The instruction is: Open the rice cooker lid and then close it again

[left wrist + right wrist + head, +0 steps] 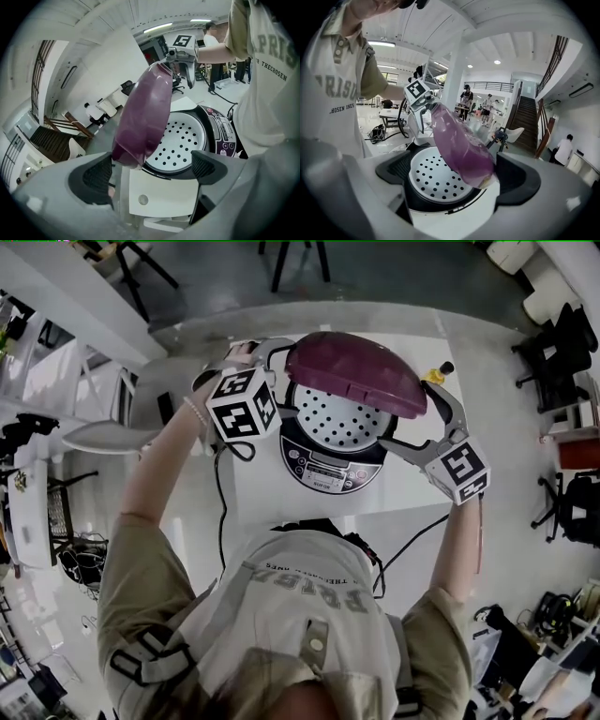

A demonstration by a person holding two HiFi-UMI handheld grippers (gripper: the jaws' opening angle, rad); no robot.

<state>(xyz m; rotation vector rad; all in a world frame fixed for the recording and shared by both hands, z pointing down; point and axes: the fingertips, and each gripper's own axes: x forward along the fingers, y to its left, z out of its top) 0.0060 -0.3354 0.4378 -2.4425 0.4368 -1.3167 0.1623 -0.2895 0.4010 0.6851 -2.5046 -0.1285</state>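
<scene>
The rice cooker (330, 471) stands on a white table, and its purple lid (354, 371) is raised and tilted over the white perforated inner plate (343, 418). My left gripper (262, 354) is at the lid's left end and my right gripper (418, 414) at its right end. In the left gripper view the jaws (152, 171) stand wide, and the lid's edge (140, 117) hangs between them close to the left pad. In the right gripper view the jaws (457, 172) are wide too, with the lid (459, 145) near the right pad. Neither pair presses on it.
The white table (262, 498) carries the cooker, and a black cable (221, 512) runs down beside it. A white chair (103, 435) stands at the left and black office chairs (553, 352) at the right. People stand far off near a staircase (525, 117).
</scene>
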